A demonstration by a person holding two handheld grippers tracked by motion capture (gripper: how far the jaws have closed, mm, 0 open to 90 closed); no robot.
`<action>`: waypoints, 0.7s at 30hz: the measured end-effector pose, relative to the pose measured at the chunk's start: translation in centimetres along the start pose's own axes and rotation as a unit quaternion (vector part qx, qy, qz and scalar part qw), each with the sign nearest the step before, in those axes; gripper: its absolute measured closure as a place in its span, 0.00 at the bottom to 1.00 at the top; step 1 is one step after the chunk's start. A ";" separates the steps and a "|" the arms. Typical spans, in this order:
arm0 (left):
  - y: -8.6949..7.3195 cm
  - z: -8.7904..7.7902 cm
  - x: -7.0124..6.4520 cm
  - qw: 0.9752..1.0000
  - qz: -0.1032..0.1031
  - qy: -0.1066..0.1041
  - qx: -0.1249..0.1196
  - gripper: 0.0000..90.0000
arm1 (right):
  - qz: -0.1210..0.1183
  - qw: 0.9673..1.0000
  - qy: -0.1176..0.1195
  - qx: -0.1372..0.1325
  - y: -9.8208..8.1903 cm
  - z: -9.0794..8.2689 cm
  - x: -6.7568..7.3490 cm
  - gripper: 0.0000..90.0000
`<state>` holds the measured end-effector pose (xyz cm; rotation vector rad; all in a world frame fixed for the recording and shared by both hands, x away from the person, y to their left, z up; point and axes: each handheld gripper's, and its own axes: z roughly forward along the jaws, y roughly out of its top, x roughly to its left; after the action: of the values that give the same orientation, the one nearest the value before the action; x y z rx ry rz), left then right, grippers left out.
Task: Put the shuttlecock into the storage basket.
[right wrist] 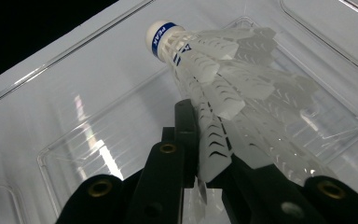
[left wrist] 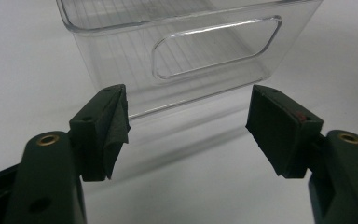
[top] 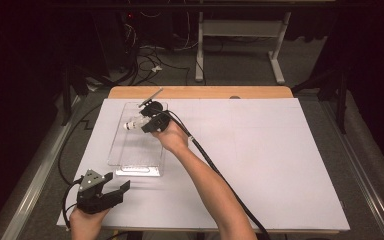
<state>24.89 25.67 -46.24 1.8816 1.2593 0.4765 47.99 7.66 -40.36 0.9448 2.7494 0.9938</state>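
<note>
A white feathered shuttlecock with a blue band point(right wrist: 200, 60) is pinched by its feathers in the right gripper point(right wrist: 205, 154), inside the clear plastic box point(top: 116, 150). It should be lowered gently, then let go. The left gripper point(left wrist: 189, 126) is held open beside the box.

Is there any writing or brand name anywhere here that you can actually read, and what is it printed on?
"PEAK": white letters on the blue band around the cork of the white shuttlecock, seen in the right gripper view.
A small blue mark on one feather just below the band is too small to read.
The clear plastic bin, the white table and both grippers carry no readable text.
</note>
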 end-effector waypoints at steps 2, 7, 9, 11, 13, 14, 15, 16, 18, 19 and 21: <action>0.0 0.0 0.0 1.000 0.000 0.000 0.001 0.34 | 0.002 1.000 -0.001 0.004 0.0 0.1 0.1 0.98; 0.0 0.0 0.0 1.000 0.000 -0.001 0.000 0.34 | -0.005 1.000 -0.005 0.008 0.1 0.5 0.0 0.97; 0.0 0.0 0.0 1.000 0.000 -0.001 0.000 0.34 | -0.007 1.000 -0.005 0.013 0.2 0.6 0.2 0.97; 0.0 0.0 0.0 1.000 0.001 -0.001 0.000 0.34 | -0.011 1.000 -0.005 0.018 0.2 0.7 0.3 0.97; 0.0 0.0 0.0 1.000 0.001 -0.001 0.000 0.34 | -0.015 1.000 -0.006 0.020 0.3 0.9 0.3 0.97; 0.0 0.0 0.0 1.000 0.001 -0.001 -0.001 0.34 | -0.012 1.000 -0.006 0.019 0.3 1.0 0.3 0.97; 0.0 0.0 0.0 1.000 0.001 -0.001 0.000 0.34 | -0.013 1.000 -0.007 0.020 0.3 1.1 0.3 0.97; 0.0 0.0 0.0 1.000 0.000 0.000 -0.001 0.34 | -0.011 1.000 -0.005 0.023 0.3 1.1 0.3 0.97; 0.0 0.0 0.0 1.000 -0.001 0.000 0.000 0.34 | -0.012 1.000 -0.005 0.024 0.4 1.3 0.3 0.96; 0.0 0.0 0.0 1.000 0.000 0.000 0.000 0.34 | -0.013 1.000 -0.006 0.026 0.4 1.4 0.3 0.96; 0.0 0.0 0.0 1.000 0.001 -0.001 0.000 0.34 | -0.017 0.999 -0.009 0.029 0.4 1.6 0.3 0.96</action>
<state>24.91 25.63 -46.23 1.8835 1.2559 0.4769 48.37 8.97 -41.32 0.9079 2.7843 0.9011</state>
